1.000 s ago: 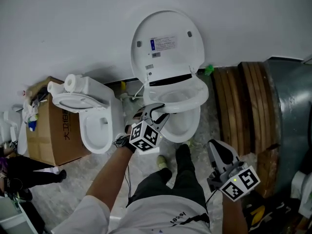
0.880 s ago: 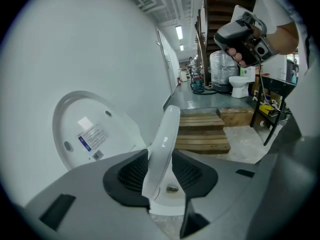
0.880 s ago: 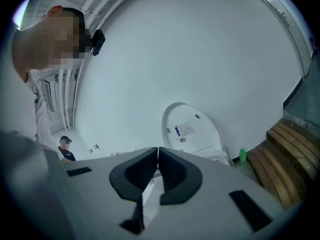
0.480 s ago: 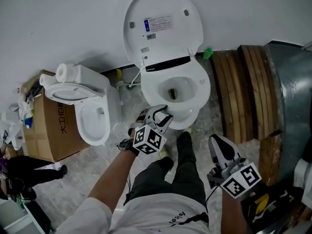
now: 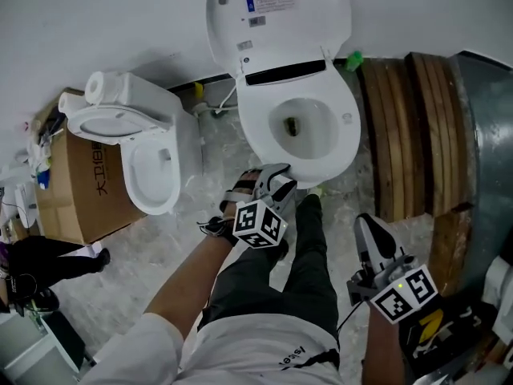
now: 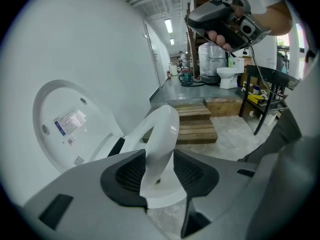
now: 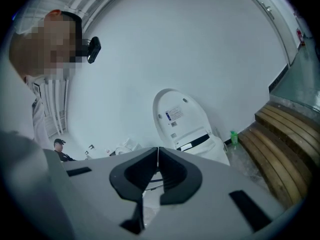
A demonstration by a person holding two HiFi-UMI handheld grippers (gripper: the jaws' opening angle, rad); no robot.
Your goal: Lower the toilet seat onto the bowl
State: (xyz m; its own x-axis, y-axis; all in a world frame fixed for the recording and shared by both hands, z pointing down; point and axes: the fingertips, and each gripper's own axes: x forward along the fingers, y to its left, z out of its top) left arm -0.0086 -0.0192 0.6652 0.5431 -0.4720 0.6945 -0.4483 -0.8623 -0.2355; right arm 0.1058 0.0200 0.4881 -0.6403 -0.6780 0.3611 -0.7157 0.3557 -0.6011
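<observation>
Grips the front rim of the toilet seat (image 6: 161, 134) between the left gripper (image 5: 274, 181) jaws, clamped tight on both faces, probably to ease it down rather than drop it. Looks nearly flat on the bowl (image 5: 309, 112) just beyond the jaws, lid (image 5: 276, 10) upright behind. Leaves open floor (image 5: 180, 231) either side. Holds the right gripper (image 7: 158, 156) aside, jaws shut, empty.

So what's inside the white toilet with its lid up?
Inside the white ceramic toilet bowl you can see a small dark drain hole. The white oval plastic seat covers the bowl's rim, so that is hidden.
</observation>
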